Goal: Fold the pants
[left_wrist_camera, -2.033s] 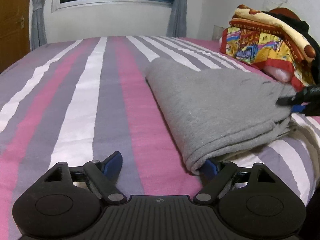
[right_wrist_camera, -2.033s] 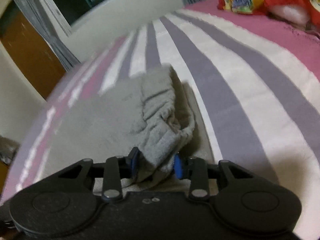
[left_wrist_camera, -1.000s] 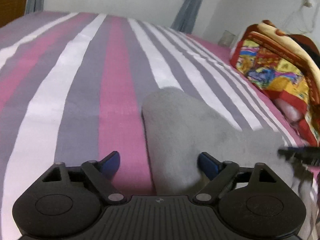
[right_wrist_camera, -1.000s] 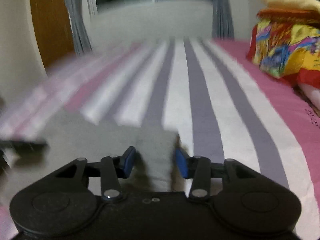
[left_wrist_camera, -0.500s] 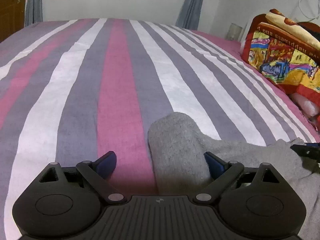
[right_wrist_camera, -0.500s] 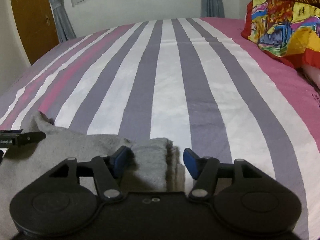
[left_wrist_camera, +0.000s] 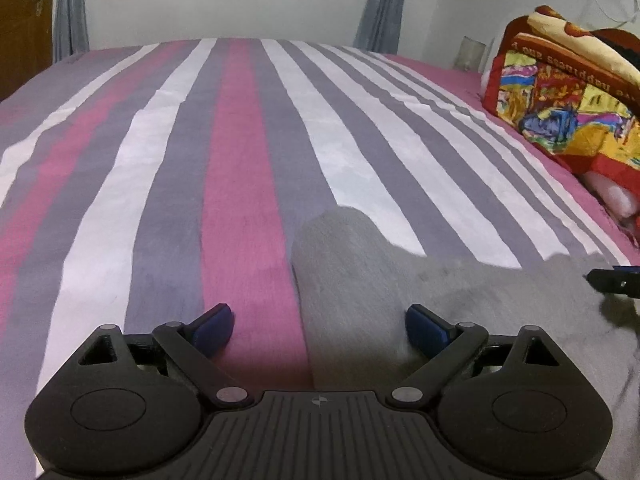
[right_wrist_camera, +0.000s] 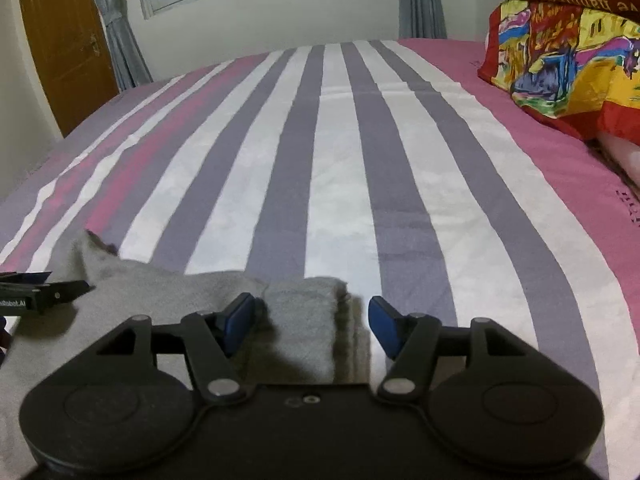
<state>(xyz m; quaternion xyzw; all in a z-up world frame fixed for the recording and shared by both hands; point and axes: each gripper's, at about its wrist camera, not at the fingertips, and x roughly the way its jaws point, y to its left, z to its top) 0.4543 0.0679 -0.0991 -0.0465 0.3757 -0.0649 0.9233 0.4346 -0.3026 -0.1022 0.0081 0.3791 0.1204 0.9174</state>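
Now both the left gripper (left_wrist_camera: 319,325) and right gripper (right_wrist_camera: 311,322) stand wide, gripping nothing, folded grey pants (left_wrist_camera: 460,304) lying toward twelve o'clock on the striped bedsheet (left_wrist_camera: 240,160).

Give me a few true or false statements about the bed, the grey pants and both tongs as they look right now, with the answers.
1. The grey pants lie on a striped bedsheet. True.
2. The left tongs are clamped shut on the pants. False: the pads stand wide apart, with a folded edge of the pants lying between them untouched.
3. A colourful folded blanket sits at the right side of the bed. True.
4. The right tongs hover over bare sheet. False: a folded corner of the pants lies between the open pads.
5. The sheet is plain white. False: it has pink, grey and white stripes.
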